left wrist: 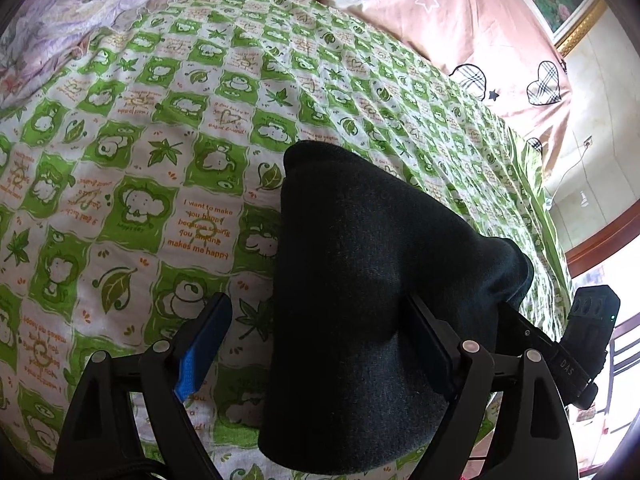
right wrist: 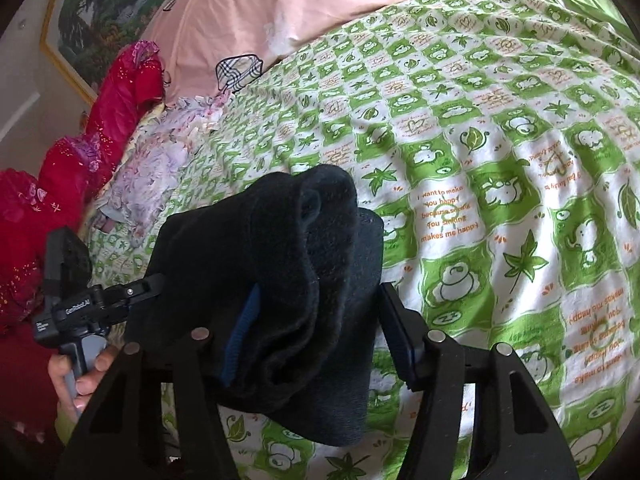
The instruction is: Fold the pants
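Note:
Dark, near-black pants lie folded into a thick bundle on the green-and-white patterned bedsheet. My left gripper is open around the bundle's near end. The cloth drapes over its right finger, while the blue-padded left finger stands clear of it. In the right wrist view a fold of the pants hangs over the left finger of my right gripper. The right finger sits just beside the cloth's edge, so the jaws stand partly open around the bundle.
A pink duvet with hearts and stars lies at the head of the bed. A lilac floral quilt and red bedding lie along one side. A hand holds the left gripper's handle. A framed picture hangs on the wall.

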A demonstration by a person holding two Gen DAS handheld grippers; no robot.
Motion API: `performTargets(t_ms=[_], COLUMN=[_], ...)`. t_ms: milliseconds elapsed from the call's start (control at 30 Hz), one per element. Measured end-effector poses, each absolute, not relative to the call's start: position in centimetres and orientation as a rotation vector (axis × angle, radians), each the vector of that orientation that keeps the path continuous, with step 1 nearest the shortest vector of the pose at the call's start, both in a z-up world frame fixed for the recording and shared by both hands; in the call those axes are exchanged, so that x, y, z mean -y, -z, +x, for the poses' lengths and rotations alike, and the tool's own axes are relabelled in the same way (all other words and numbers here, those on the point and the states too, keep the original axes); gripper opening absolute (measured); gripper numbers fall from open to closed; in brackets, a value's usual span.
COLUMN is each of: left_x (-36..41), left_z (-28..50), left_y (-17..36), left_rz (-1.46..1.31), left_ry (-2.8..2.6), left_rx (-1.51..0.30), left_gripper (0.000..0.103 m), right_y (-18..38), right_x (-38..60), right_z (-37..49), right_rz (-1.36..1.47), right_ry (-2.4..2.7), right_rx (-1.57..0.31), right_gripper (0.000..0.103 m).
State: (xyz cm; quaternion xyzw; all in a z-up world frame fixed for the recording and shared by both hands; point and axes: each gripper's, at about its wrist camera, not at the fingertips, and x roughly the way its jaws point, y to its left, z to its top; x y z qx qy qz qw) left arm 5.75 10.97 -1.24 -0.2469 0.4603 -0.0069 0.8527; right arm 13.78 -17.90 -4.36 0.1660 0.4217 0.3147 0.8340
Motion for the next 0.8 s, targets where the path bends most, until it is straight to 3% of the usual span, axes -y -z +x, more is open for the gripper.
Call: performTargets(t_ms=[167,267,300,333,500,800], left_x=[-10.7,-10.7,-10.6,-10.6,-10.1,-10.2], left_z=[6.0,6.1,6.2,6.2,6.0,4.5], left_y=[1.6,1.7,1.7,1.7,1.1,-0.9], left_rz=[-0.510,-0.522,-0.535,-0.551,-0.520,-0.504], left_ry=[0.024,0.048,0.068,0.092,0.089,0.093], left_rx=[-0.971,-0.972,-0.971,-0.970,-0.952,-0.896], left_gripper=[0.085,0.071,0.059,0.055,0.046,0.032], right_y=[5.8,5.8,5.6,5.6,4.9,2.9], right_x=[18.7,18.6,18.5,18.5,18.5,17.6], right_z=[14.3,14.2,14.1,14.1,13.7,13.4], right_rz=[0.466,0.475,0.474,0.475,0.469,0.438], right_ry=[-0.709,-0.717,-0.723,-0.728,-0.753,-0.794], right_rx=[-0.934,-0.934,-0.933,-0.932,-0.913,-0.855], right_gripper=[0.060,0.059,0.058,0.057,0.049,0.044])
